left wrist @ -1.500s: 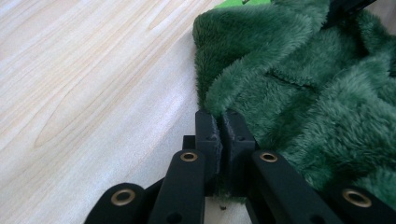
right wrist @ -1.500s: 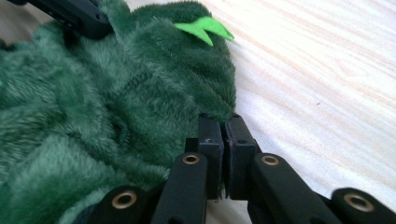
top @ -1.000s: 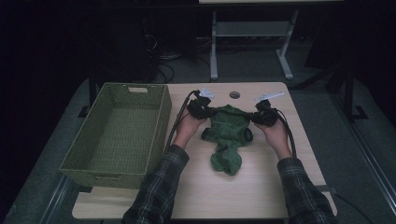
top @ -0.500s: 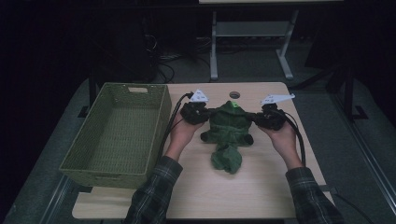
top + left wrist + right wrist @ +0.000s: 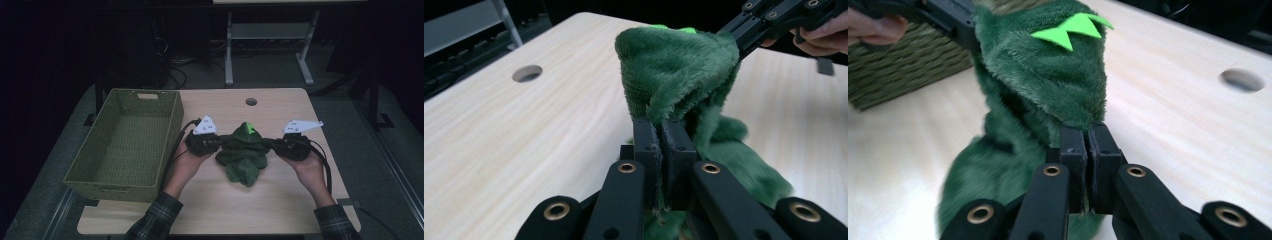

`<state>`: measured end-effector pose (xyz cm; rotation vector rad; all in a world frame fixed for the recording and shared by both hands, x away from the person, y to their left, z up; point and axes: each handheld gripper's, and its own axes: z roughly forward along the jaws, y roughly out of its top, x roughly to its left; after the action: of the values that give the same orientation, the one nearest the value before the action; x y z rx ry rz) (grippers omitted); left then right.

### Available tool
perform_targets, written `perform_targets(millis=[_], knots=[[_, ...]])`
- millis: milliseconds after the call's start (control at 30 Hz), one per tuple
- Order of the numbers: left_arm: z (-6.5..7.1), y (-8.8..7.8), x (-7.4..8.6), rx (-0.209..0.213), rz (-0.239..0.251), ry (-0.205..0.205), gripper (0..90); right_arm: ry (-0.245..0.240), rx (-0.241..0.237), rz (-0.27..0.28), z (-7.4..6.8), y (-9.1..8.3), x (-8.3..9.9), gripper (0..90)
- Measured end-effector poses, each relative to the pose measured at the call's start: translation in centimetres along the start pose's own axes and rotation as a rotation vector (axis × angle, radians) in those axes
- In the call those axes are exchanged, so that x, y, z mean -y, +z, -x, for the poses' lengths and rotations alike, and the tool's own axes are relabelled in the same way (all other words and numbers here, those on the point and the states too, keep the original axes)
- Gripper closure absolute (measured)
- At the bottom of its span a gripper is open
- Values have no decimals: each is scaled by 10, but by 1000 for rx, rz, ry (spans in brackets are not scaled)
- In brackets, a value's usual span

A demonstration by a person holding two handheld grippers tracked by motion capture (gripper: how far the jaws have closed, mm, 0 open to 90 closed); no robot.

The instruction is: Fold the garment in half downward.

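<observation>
Both grippers clamp a green plush garment above the table.

The left gripper [image 5: 216,143] and right gripper [image 5: 278,145] pinch opposite edges of the green plush garment [image 5: 243,155], stretched between them beside the wicker basket [image 5: 125,140]; its crumpled folds hide its shape.

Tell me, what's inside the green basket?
Nothing that shows: the basket has a bare woven floor in the high view. Its near wall hides the strip of floor just behind it. The fuzzy green toy is outside on the table, pinched by both grippers.
</observation>
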<state>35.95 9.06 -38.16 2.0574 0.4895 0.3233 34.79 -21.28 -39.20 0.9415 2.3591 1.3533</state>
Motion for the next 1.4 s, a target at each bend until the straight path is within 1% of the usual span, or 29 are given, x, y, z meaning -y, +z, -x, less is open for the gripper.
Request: perform_targets(millis=[33, 133, 167, 233, 267, 300, 333, 367, 400, 433, 500, 567, 600, 633, 733, 833, 900, 933, 967, 1000, 1067, 1100, 1167, 1200, 1233, 1267, 1300, 1367, 1400], knots=[[3, -2, 3, 6, 3, 0, 867, 0, -7, -7, -3, -1, 2, 869], [13, -6, 11, 20, -7, 17, 867, -16, -18, -14, -13, -2, 12, 869], [17, -7, 14, 22, -2, 24, 868, -21, -15, -16, -15, -3, 15, 869], [22, -9, 20, 29, -7, 34, 867, -14, -32, -21, -20, -4, 21, 869], [22, -9, 20, 29, -7, 34, 867, -18, -34, -16, -24, -5, 25, 868], [27, -10, 25, 36, -8, 40, 868, -19, -40, -23, -26, -5, 28, 867], [27, -10, 25, 36, -8, 40, 868, -18, -43, -33, -28, -5, 30, 867], [30, -9, 31, 46, -15, 43, 868, -25, -44, -33, -30, -5, 33, 867], [32, -9, 33, 48, -19, 44, 867, -34, -44, -30, -32, -6, 36, 867], [34, -8, 35, 51, -26, 49, 867, -28, -49, -37, -33, -6, 38, 867], [37, -6, 43, 63, -41, 42, 867, -24, -57, -54, -35, -5, 43, 866], [40, -4, 49, 68, -59, 45, 867, -24, -68, -57, -38, -5, 49, 865], [41, -2, 52, 72, -68, 38, 867, -17, -70, -60, -39, -5, 51, 864], [42, 0, 56, 77, -75, 38, 867, -16, -74, -75, -39, -4, 53, 863], [46, 4, 65, 81, -103, 47, 868, -14, -79, -73, -44, -4, 58, 860], [48, 8, 72, 83, -129, 52, 869, -19, -85, -116, -46, 2, 65, 856], [48, 9, 77, 84, -149, 56, 870, -33, -81, -126, -48, 5, 70, 855], [48, 10, 80, 87, -158, 56, 870, -29, -83, -135, -49, 7, 72, 851], [49, 11, 81, 86, -158, 52, 870, -31, -82, -150, -50, 10, 75, 845], [49, 13, 82, 85, -170, 57, 870, -25, -83, -166, -50, 12, 76, 839], [49, 15, 82, 77, -184, 63, 869, -35, -84, -174, -50, 15, 77, 822], [49, 16, 82, 75, -184, 60, 866, -29, -84, -173, -51, 15, 76, 807], [50, 15, 82, 78, -188, 58, 846, -23, -85, -162, -52, 15, 76, 764], [50, 14, 81, 76, -186, 60, 824, -21, -84, -160, -52, 13, 76, 730], [50, 13, 81, 76, -194, 67, 796, -24, -82, -154, -52, 11, 75, 698], [51, 11, 80, 74, -191, 57, 773, -15, -83, -151, -52, 9, 75, 684], [52, 9, 80, 78, -187, 51, 746, -14, -79, -148, -52, 6, 75, 661], [53, 4, 79, 82, -172, 45, 727, -7, -76, -139, -52, 0, 75, 638], [55, 1, 79, 84, -158, 36, 720, -9, -76, -130, -51, -3, 76, 620]])
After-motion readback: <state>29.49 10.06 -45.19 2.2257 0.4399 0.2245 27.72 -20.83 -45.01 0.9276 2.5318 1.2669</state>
